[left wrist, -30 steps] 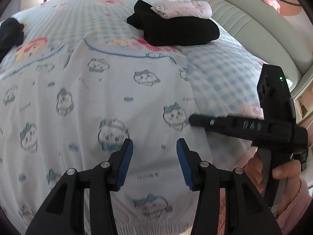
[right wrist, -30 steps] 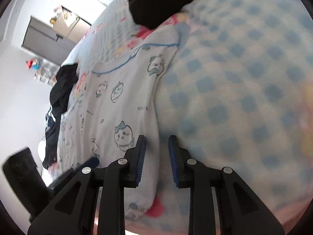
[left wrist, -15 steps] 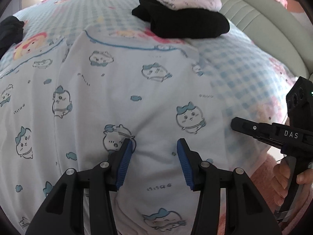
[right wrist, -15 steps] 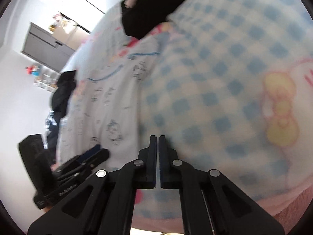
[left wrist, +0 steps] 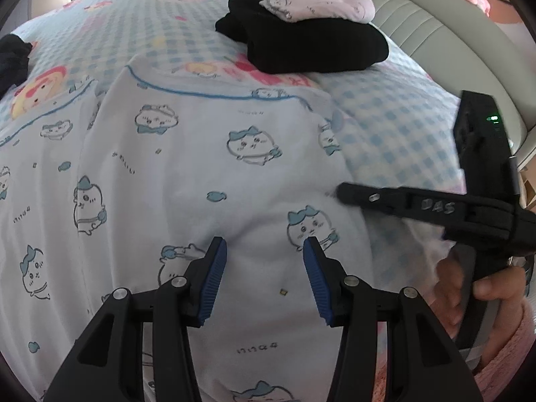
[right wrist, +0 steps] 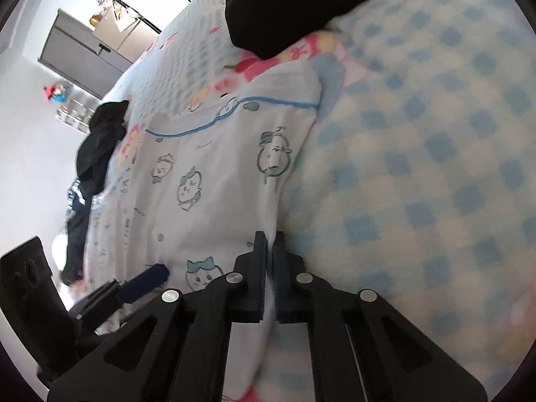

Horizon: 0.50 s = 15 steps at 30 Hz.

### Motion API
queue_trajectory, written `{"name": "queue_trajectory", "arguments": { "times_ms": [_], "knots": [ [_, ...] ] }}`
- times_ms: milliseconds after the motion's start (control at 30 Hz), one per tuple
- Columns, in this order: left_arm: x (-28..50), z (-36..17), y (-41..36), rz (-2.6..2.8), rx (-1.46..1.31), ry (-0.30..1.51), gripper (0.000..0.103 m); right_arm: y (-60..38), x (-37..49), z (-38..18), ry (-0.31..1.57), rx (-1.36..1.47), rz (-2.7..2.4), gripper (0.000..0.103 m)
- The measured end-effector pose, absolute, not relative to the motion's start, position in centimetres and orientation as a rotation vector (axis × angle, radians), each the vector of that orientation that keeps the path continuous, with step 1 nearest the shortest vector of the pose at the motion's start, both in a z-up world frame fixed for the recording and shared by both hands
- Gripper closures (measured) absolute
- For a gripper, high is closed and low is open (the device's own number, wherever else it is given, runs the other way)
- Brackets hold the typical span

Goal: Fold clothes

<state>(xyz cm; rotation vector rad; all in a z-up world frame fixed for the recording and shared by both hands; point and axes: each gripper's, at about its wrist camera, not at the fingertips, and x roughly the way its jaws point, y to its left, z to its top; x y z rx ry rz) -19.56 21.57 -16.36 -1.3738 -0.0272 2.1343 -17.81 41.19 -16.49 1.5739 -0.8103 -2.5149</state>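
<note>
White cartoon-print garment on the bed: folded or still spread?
Spread. The white cartoon-print garment lies flat, mostly single-layer, across the checked bedspread; right claw pinches its edge.

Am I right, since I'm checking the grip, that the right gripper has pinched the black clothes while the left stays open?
Not quite: the right gripper has pinched the white printed garment's edge, shown in the right wrist view. The left gripper is open.

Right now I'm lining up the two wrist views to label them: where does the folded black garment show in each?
Left wrist view: the folded black garment lies upper centre-right, a folded pink piece on top.
Right wrist view: the garment fills the top centre, cut by the frame edge.
Shared landmark: the white cartoon-print garment, its blue-trimmed edge just short of the black one.
</note>
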Motion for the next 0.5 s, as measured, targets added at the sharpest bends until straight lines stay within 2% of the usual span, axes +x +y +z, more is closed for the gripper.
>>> {"name": "queue_trajectory", "arguments": {
  "times_ms": [167, 233, 333, 400, 500],
  "knots": [
    [-19.8, -17.6, 21.5, 2.11, -1.404, -0.021, 0.052, 43.6, -16.8, -16.5, -0.773, 1.639, -2.595, 0.103],
    [-19.6, -17.2, 21.5, 2.114, -1.383, -0.034, 0.051, 45.2, -16.5, -16.2, -0.903, 1.578, -2.564, 0.102],
    [-19.8, -16.8, 21.3, 2.115, -1.375, -0.067, 0.051, 45.4, -18.6, -15.2, -0.915, 1.518, -2.546, 0.092],
    [-20.1, -16.6, 21.2, 2.123, -1.371, -0.081, 0.051, 45.4, -20.3, -15.0, -0.932, 1.493, -2.562, 0.066],
    [-20.5, -16.1, 21.2, 2.141, -1.36, -0.078, 0.051, 45.8, -23.5, -16.2, -1.03, 1.51, -2.553, 0.061]
  ]
}}
